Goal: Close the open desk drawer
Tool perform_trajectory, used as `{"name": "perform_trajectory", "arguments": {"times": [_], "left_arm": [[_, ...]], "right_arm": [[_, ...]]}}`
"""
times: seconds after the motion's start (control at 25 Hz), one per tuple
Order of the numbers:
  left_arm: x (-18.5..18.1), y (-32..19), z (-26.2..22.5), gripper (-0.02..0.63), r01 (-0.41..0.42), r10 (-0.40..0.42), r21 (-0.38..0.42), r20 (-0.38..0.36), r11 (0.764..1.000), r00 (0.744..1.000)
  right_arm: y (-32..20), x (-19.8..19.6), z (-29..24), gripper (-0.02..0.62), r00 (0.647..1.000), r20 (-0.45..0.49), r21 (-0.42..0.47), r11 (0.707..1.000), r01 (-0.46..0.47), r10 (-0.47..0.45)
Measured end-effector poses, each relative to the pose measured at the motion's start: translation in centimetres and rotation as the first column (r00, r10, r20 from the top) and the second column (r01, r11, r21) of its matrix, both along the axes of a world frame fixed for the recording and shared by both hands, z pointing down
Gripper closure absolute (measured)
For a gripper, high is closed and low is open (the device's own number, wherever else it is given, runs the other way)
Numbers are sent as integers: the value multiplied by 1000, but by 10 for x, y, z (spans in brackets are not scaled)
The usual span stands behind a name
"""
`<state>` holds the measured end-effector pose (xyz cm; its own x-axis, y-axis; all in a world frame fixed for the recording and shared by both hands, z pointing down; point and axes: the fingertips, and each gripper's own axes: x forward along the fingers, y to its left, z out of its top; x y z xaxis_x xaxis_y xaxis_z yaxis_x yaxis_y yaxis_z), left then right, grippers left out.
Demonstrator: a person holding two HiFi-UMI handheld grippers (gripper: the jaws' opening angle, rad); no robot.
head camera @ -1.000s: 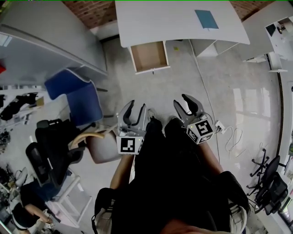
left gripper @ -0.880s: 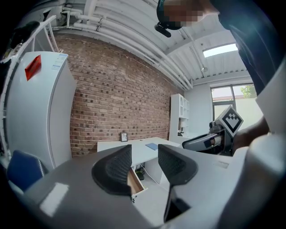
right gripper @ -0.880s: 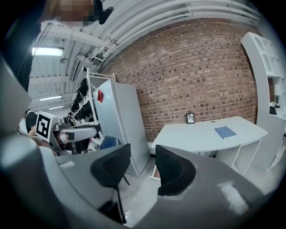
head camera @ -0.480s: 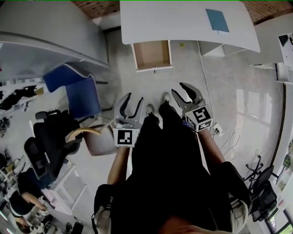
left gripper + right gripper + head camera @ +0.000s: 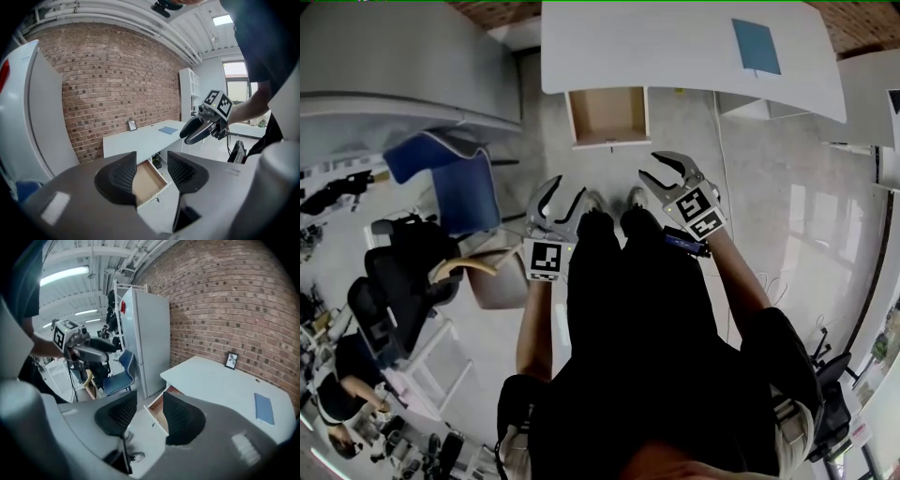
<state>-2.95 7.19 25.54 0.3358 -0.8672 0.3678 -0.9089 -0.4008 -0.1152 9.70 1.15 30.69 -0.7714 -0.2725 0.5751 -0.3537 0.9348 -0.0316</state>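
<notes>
Bright even light, fisheye-warped dark edges

the person holds both arms out ahead of the body, the left forearm (image 5: pixel 529 328) and right forearm (image 5: pixel 742 289) reaching forward. the left gripper (image 5: pixel 563 195) points ahead and slightly down. its jaws stand wide apart, having just been opening, with nothing between them. the right gripper (image 5: pixel 666 174) is level with it, near but apart, angled toward the left, its jaws also apart and empty.

open floor (image 5: pixel 675 150) leads to the drawer (image 5: pixel 607 114) front; a blue chair (image 5: pixel 457 187) stands beside the way, left
</notes>
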Motion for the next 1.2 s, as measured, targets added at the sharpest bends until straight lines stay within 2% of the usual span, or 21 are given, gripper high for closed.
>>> {"name": "perform_trajectory", "arguments": {"times": [0.2, 0.4, 0.68, 1.0, 1.2], "left_arm": [[-7, -17, 44, 377, -62, 74, -115, 101, 991, 992], [-15, -36, 89, 370, -151, 187, -193, 189, 970, 964], [-34, -55, 163, 364, -195, 262, -299, 206, 934, 943], [-39, -66, 260, 367, -287, 397, -384, 245, 877, 885], [-41, -74, 313, 364, -309, 435, -431, 233, 848, 870]], "right_arm": [[-15, -6, 36, 416, 983, -154, 34, 994, 108, -101], [-26, -8, 86, 416, 951, -273, 18, 988, 154, -143], [-32, -14, 164, 416, 912, -380, -46, 988, 148, -155], [-42, -17, 242, 416, 867, -469, -71, 986, 151, -166], [-52, -11, 287, 416, 837, -518, -96, 984, 148, -176]]}}
